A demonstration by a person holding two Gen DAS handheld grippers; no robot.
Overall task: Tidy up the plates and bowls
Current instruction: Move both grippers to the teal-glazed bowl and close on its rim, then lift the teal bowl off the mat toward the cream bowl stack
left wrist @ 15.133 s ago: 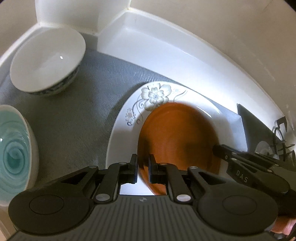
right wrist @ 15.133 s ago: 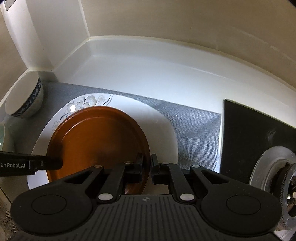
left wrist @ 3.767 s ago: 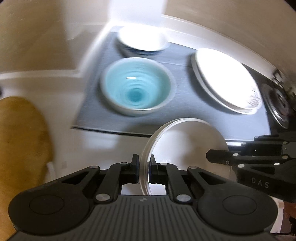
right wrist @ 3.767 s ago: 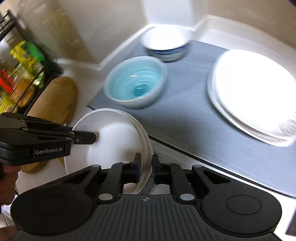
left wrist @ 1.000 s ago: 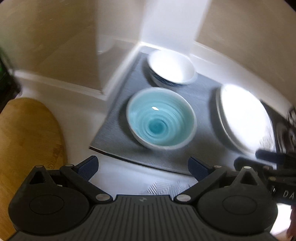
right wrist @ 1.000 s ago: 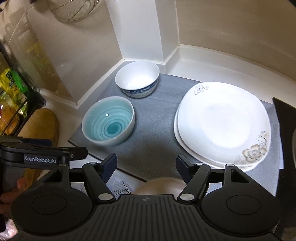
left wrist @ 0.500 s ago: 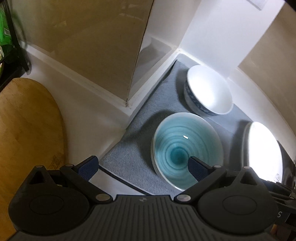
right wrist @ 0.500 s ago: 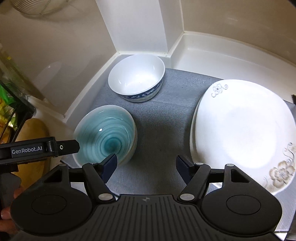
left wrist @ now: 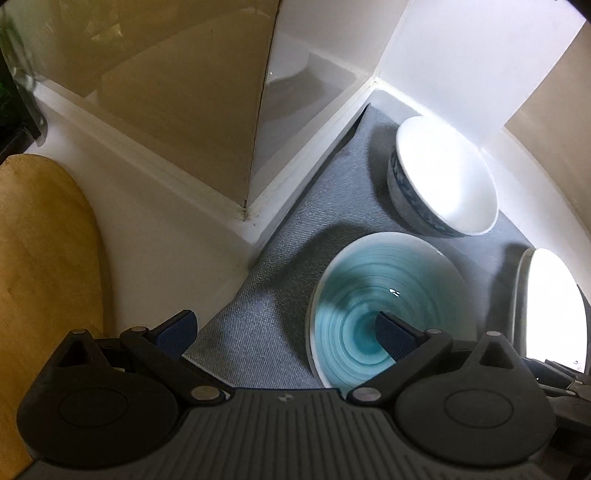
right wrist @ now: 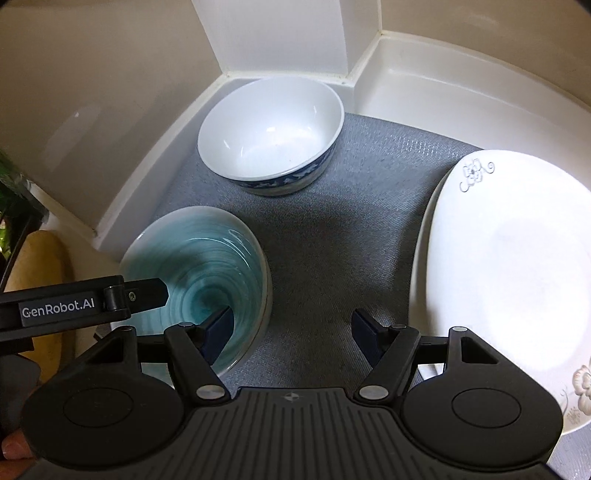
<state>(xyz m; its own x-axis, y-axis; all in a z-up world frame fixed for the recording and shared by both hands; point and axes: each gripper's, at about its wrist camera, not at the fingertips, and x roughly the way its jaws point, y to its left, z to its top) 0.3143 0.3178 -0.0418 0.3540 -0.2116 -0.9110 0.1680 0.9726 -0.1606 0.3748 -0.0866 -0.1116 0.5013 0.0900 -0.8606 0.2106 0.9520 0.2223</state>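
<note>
A teal swirl bowl [left wrist: 369,295] [right wrist: 199,254] sits on the grey mat [left wrist: 266,280], at its front left. Behind it stands a white bowl with a blue band [left wrist: 443,177] [right wrist: 269,129]. Stacked white flowered plates [right wrist: 509,277] [left wrist: 554,306] lie to the right. My left gripper [left wrist: 286,334] is open and straddles the teal bowl's left rim, one finger above the inside, the other over the mat. My right gripper [right wrist: 291,326] is open and straddles the bowl's right rim the same way. No pad presses on the rim. One finger [right wrist: 147,293] of the left gripper reaches over the bowl in the right wrist view.
A wooden cutting board [left wrist: 44,277] lies left of the mat on the white counter. Walls and a white corner pillar [right wrist: 280,33] close in right behind the white bowl. A person's hand [right wrist: 11,450] shows at the lower left.
Both grippers have come forward and down onto the teal bowl, which now fills more of each view. Their jaws have stayed open.
</note>
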